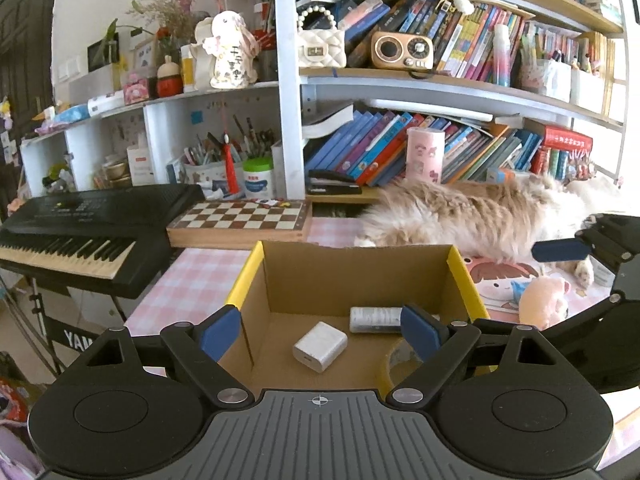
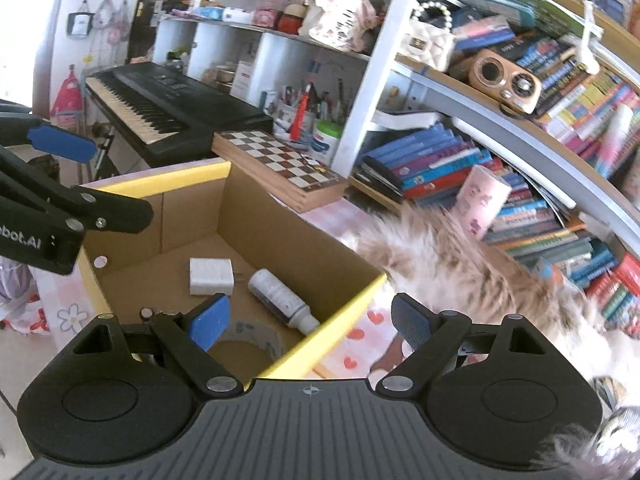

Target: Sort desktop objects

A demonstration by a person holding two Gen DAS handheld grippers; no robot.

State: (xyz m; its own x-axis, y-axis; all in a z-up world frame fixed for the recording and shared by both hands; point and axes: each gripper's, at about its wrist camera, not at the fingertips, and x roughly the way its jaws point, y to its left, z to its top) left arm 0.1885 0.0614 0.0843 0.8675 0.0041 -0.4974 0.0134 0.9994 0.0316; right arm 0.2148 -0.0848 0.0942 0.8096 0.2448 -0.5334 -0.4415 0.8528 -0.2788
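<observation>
Left to right, as you stand:

Your left gripper (image 1: 320, 332) hangs over the cardboard box (image 1: 464, 276) w/ jaws spread wide and nothing btwn them; the blue pads (image 1: 218, 334) are clear of everything. Under it, on the box floor: the white charger (image 1: 320, 346) near the middle, the small bottle (image 1: 374, 319) lying on its side just behind it twd the back wall, and the tape roll (image 1: 400, 364) in the near right corner, partly hidden by the right finger. So three things look sorted already.

Your right gripper (image 2: 310, 322) is also released and empty, straddling the box's yellow right rim (image 2: 340, 324), one pad over the inside, one over the pink tablecloth (image 2: 360, 336) outside.

Judgement: both hands look free for the next pick. Do it well like this:
- Lift clear of the rim before you swing out, esp. the right one, or a finger may catch the wall and drag the box.
- Mind the cat (image 2: 460, 272) lying right beside the box on the right; go around it, not over the fur.
- The plush toy (image 1: 544, 306) on the cloth just right of the box looks like the closest candidate; I can't tell what else is left on the desk.
- Keep the jaws wide till you're around the thing, then close.
</observation>
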